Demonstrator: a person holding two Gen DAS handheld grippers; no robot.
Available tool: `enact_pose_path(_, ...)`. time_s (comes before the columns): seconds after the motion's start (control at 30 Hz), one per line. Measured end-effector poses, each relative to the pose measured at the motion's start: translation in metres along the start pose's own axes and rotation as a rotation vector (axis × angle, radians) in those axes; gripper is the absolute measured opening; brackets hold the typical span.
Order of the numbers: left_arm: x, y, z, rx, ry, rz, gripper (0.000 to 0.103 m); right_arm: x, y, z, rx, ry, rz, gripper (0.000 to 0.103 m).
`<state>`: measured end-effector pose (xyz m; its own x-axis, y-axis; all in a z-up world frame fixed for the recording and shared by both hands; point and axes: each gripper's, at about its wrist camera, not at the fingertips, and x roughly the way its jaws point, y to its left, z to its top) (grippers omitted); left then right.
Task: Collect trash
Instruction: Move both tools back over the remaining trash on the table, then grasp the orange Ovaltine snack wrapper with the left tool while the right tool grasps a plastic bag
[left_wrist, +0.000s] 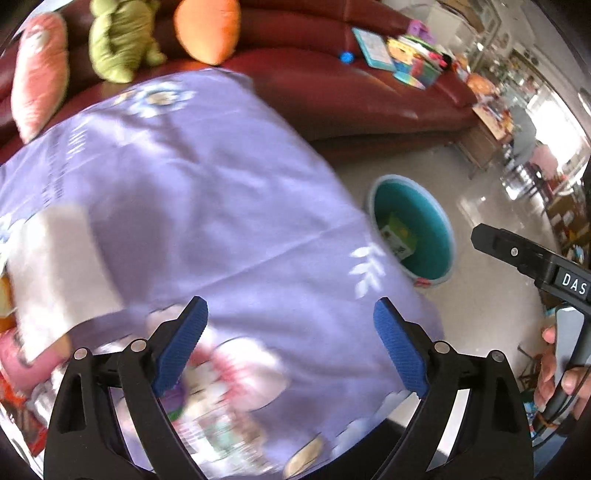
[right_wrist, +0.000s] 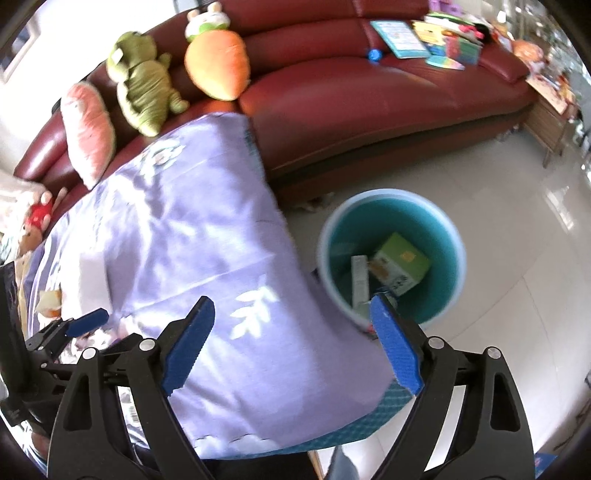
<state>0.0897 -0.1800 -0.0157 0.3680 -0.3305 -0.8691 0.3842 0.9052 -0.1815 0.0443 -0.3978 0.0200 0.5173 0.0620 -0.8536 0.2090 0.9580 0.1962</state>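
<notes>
Surveying from the bin (right_wrist: 391, 254) outward: the purple-clothed table (right_wrist: 192, 236) stands just beside it, a green box (right_wrist: 400, 264) already inside. My left gripper (left_wrist: 291, 347) and right gripper (right_wrist: 291, 343) both gape empty. Blurred litter at the table's far edge (left_wrist: 22, 354) risks a misjudged grasp.

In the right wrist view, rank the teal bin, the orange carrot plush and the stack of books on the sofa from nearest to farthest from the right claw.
1. Teal bin: on the floor just beyond the right claw, beside the table's edge.
2. Orange carrot plush: on the sofa back, past the purple cloth.
3. Stack of books: at the sofa's far right end.
</notes>
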Motion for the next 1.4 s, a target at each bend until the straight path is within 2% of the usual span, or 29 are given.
enact_pose_path(0.47,-0.073,0.124,-0.055,-0.137,-0.058,0.105,0.092,0.024,0.137,-0.027,-0.235,0.137,0.087,0.083)
enact_pose_path(0.8,-0.121,0.185,-0.095,-0.225,-0.127,0.198,0.092,0.043,0.21,-0.051,-0.36,0.22,0.124,0.083)
enact_pose_path(1.1,-0.106,0.24,-0.13,-0.358,-0.071,0.21,0.092,0.056,0.244,-0.069,-0.426,0.278,0.124,0.083)
enact_pose_path(1.4,-0.082,0.276,-0.158,-0.437,0.0,0.224,0.092,0.079,0.285,-0.089,-0.471,0.347,0.18,0.083)
